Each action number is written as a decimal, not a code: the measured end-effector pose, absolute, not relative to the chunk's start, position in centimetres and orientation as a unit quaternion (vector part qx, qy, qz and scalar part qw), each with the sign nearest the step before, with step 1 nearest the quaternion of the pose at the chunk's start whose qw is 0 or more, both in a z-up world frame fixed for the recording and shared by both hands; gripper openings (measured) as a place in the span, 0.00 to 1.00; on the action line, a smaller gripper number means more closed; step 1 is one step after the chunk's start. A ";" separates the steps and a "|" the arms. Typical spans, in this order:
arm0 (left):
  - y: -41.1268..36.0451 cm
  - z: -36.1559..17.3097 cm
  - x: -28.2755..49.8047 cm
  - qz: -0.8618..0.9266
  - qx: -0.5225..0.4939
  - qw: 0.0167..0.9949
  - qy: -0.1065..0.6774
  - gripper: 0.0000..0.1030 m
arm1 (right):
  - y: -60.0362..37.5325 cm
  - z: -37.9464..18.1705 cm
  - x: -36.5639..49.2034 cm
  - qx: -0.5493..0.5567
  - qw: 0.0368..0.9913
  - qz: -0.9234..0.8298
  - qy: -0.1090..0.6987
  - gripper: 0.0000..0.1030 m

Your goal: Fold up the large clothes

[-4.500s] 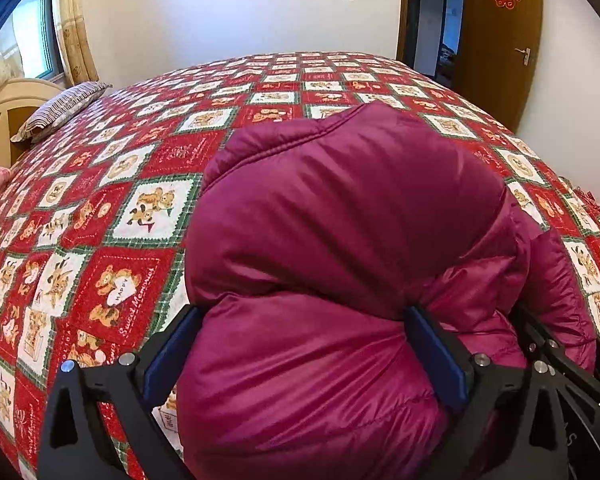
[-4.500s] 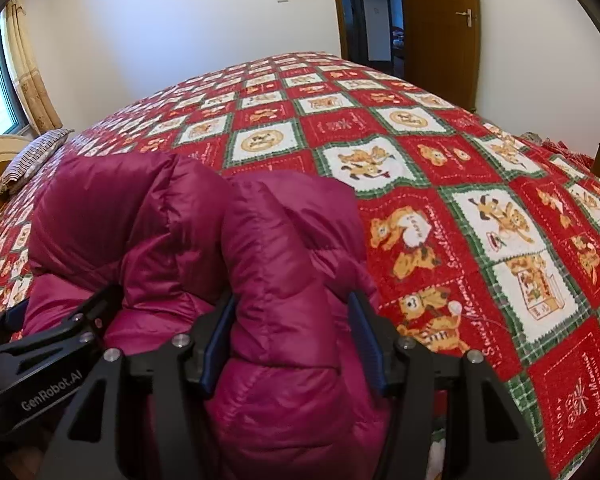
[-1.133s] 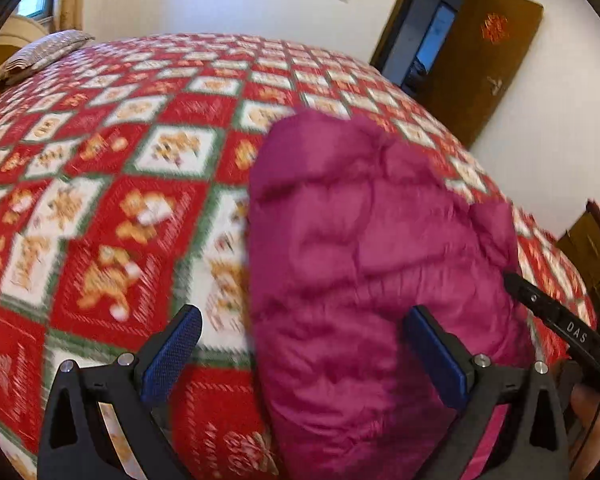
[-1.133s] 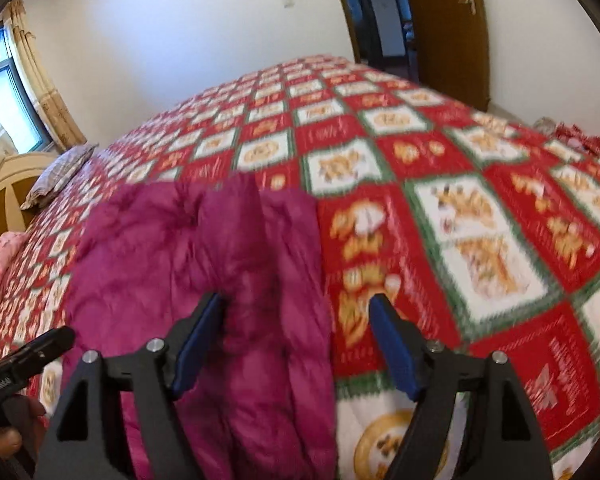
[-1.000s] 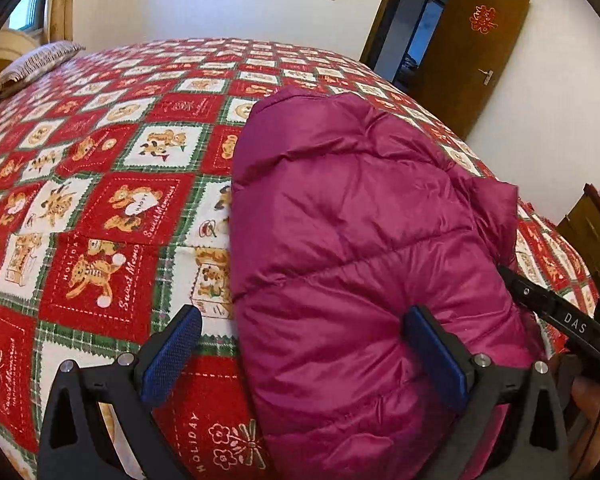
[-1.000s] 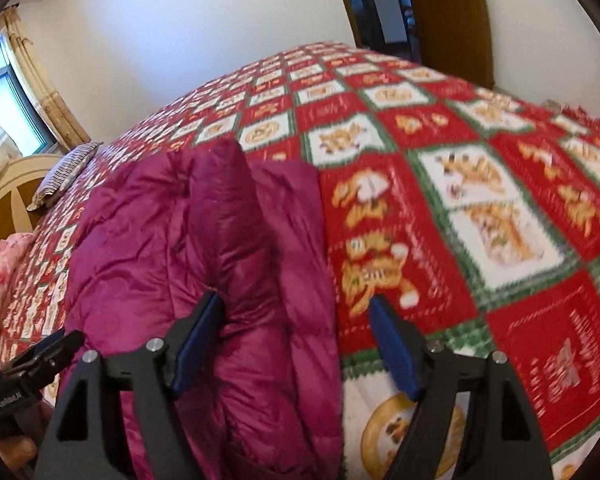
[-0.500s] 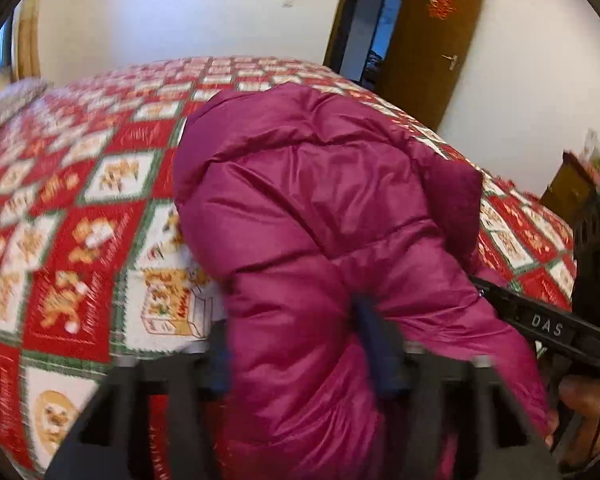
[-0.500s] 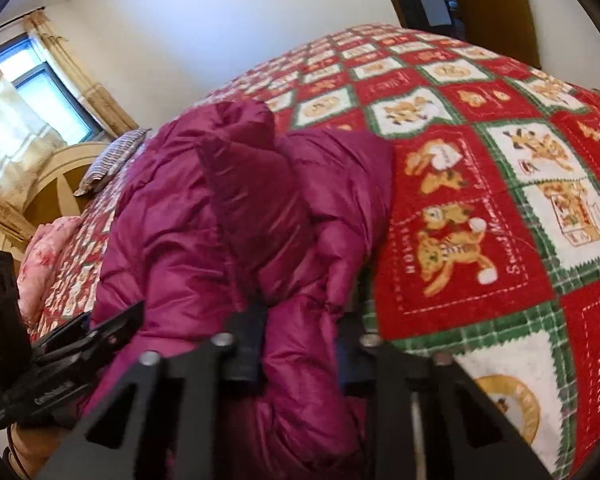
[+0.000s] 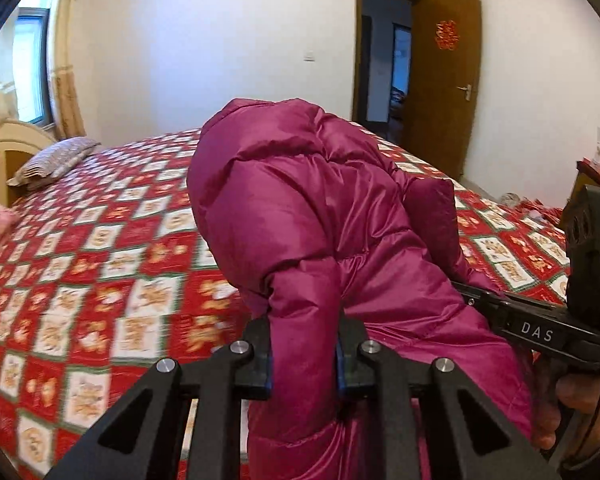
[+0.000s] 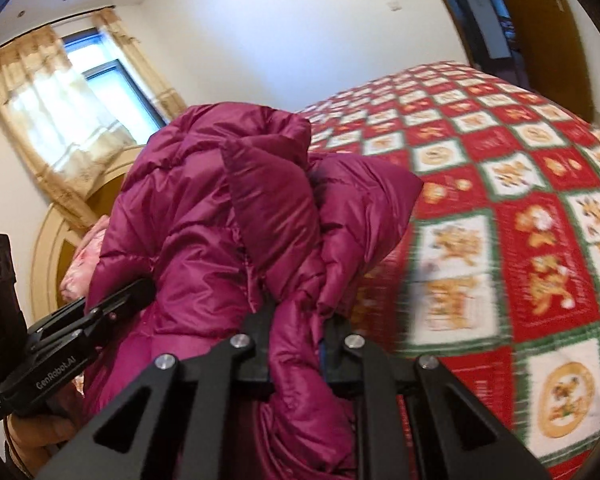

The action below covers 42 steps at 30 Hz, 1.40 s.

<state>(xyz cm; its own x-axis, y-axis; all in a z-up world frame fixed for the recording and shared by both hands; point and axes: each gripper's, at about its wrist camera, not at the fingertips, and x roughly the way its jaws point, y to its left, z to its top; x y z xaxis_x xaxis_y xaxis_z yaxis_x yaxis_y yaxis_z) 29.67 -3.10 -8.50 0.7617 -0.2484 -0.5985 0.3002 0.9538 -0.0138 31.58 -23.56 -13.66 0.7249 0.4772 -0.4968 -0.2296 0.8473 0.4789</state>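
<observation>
A folded magenta down jacket is lifted above the bed, hanging in a puffy bundle. My left gripper is shut on a thick fold at the jacket's near edge. My right gripper is shut on another fold of the same jacket. The right gripper's body also shows at the right of the left wrist view, and the left gripper's body at the left of the right wrist view. The jacket's far side and underside are hidden.
The bed has a red, white and green Christmas patchwork quilt. A striped pillow and wooden headboard are at the far left. An open brown door and a window with curtains are behind.
Both grippers closed on folds of the jacket, which lay on the quilt a second ago, and raised it off the bed. The views tilted upward toward the walls.
</observation>
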 end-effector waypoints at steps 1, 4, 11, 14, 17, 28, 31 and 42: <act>-2.3 -8.3 29.5 -0.139 0.039 0.939 0.312 0.20 | -22.8 -13.5 31.7 0.194 0.907 0.201 0.316 0.17; 0.2 -8.3 29.3 -0.121 0.029 0.942 0.312 0.20 | -20.3 -13.3 32.2 0.183 0.903 0.220 0.320 0.17; 4.5 -9.0 28.1 -0.089 0.011 0.945 0.314 0.20 | -16.3 -13.2 33.1 0.159 0.898 0.250 0.326 0.17; 5.9 -9.3 27.6 -0.080 0.007 0.945 0.318 0.20 | -15.2 -13.3 32.9 0.150 0.896 0.258 0.328 0.16; 6.8 -9.6 27.1 -0.072 0.004 0.945 0.319 0.20 | -14.1 -13.3 32.9 0.142 0.895 0.267 0.329 0.16; 10.0 -10.9 26.3 -0.058 -0.017 0.943 0.328 0.20 | -11.0 -14.0 33.0 0.120 0.888 0.278 0.346 0.16; 10.7 -11.2 26.2 -0.056 -0.021 0.943 0.328 0.20 | -10.4 -14.3 32.8 0.119 0.886 0.280 0.349 0.16; 12.3 -12.4 26.0 -0.048 -0.034 0.940 0.335 0.20 | -9.1 -14.7 32.8 0.112 0.884 0.284 0.354 0.16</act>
<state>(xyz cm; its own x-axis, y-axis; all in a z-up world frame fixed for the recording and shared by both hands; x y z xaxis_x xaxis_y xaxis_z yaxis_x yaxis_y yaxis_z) 26.04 12.34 -12.43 0.7707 -0.1140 -0.6270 0.0681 0.9930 -0.0967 32.83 -9.10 -14.69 0.5885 0.5811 -0.5621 -0.4221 0.8138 0.3994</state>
